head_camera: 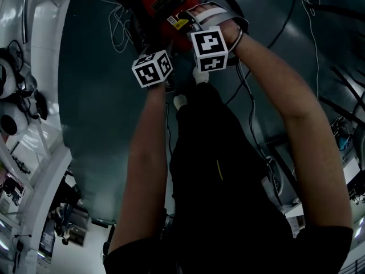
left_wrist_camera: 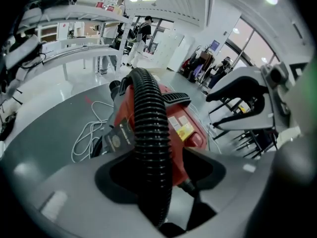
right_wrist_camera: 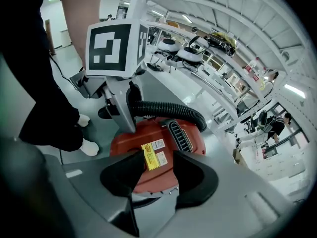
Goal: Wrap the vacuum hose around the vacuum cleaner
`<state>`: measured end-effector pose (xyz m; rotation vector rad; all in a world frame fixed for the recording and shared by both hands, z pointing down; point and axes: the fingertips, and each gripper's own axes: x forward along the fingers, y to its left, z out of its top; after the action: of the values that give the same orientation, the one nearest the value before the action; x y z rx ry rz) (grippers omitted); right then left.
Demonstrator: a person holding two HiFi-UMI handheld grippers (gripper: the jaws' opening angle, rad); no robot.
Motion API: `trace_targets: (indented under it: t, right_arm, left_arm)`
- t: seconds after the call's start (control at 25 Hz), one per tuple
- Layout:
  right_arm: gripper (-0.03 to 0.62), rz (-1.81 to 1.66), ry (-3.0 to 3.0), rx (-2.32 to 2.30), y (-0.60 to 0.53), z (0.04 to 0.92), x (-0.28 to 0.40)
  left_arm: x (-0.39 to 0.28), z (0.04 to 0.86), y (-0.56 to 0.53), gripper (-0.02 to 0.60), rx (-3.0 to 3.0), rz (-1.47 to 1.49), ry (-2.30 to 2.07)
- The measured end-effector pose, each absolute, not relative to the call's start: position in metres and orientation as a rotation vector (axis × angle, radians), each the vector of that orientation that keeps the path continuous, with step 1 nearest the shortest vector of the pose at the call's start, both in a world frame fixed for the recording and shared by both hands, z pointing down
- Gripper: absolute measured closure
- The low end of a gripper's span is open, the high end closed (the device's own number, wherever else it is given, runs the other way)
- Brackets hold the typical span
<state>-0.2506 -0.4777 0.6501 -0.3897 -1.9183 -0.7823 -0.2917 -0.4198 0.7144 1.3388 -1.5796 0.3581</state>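
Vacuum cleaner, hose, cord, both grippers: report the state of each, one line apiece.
Vacuum cleaner: on the floor, hose arched over its top.
Hose: running between the jaws of the left gripper.
Cord: loose on the floor beside the cleaner.
Left gripper: jaws apart, hose between them, not clamped.
Right gripper: jaws apart, empty.

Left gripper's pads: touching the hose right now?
Apart. The left gripper view shows the hose running between the left gripper's spread jaws, with the red vacuum cleaner visible through the gap beside one pad.
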Motion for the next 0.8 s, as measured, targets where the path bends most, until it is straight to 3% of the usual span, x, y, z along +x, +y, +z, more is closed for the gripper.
trace_targets:
  t: [0.48, 0.8]
  right_arm:
    - [0.408, -0.746, -1.928, -0.359, -0.48, 0.651, -0.252]
    - [0.424, -0.729, -1.951, -0.318, -0.48, 0.643, -0.258]
  left_arm:
    - [-0.293, 0.711, -0.416, 0.225, 1.354, 0.344, -1.601]
    - [-0.301, 0.706, -0.412, 0.224, 1.362, 0.36, -1.617]
